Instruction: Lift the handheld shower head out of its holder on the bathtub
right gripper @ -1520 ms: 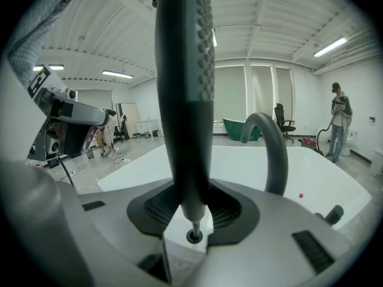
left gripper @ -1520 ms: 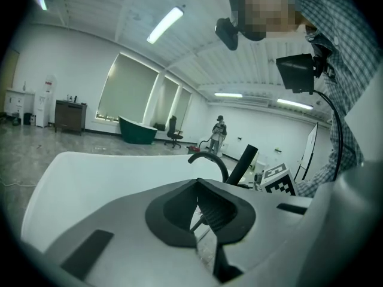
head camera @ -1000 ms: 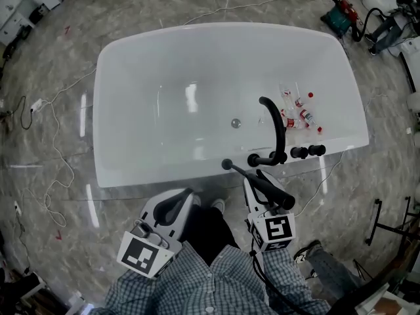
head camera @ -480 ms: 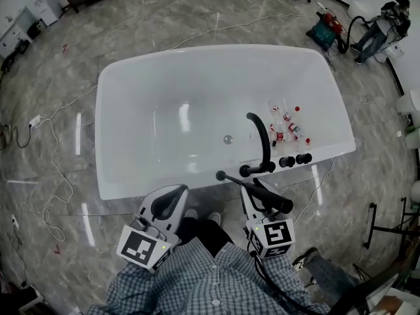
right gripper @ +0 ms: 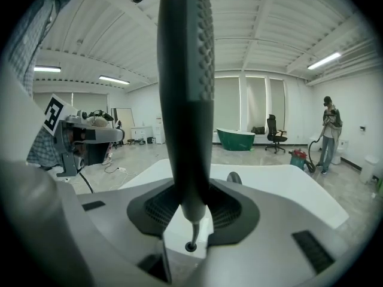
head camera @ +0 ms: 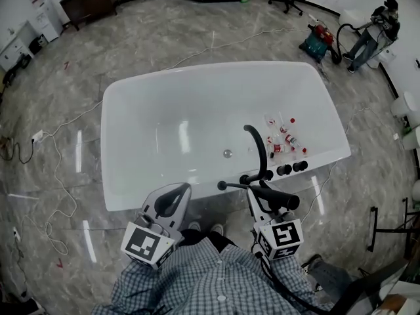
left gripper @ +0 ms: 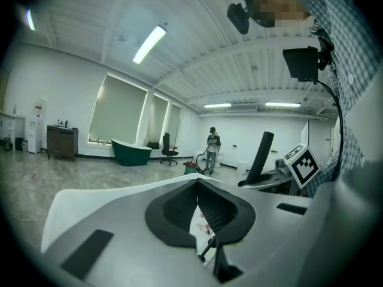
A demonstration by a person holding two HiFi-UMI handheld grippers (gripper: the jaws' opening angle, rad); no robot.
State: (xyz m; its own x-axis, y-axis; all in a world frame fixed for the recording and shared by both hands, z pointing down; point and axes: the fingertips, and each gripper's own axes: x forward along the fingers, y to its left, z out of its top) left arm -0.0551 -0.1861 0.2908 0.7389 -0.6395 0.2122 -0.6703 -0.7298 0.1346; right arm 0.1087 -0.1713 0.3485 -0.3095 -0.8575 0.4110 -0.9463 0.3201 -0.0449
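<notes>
The right gripper (head camera: 256, 190) has its jaws clenched on the shower head (head camera: 283, 199), which sits clear of its holder, just on the near side of the bathtub (head camera: 131, 97) rim by the black tap (head camera: 259, 143). The jaws grip low on a smooth round handle, so a jerk or tilt could make the long head swing or slide out. The left gripper (head camera: 178, 190) is closed on nothing. Small bottles (head camera: 283, 140) lie in the tub's right end.
</notes>
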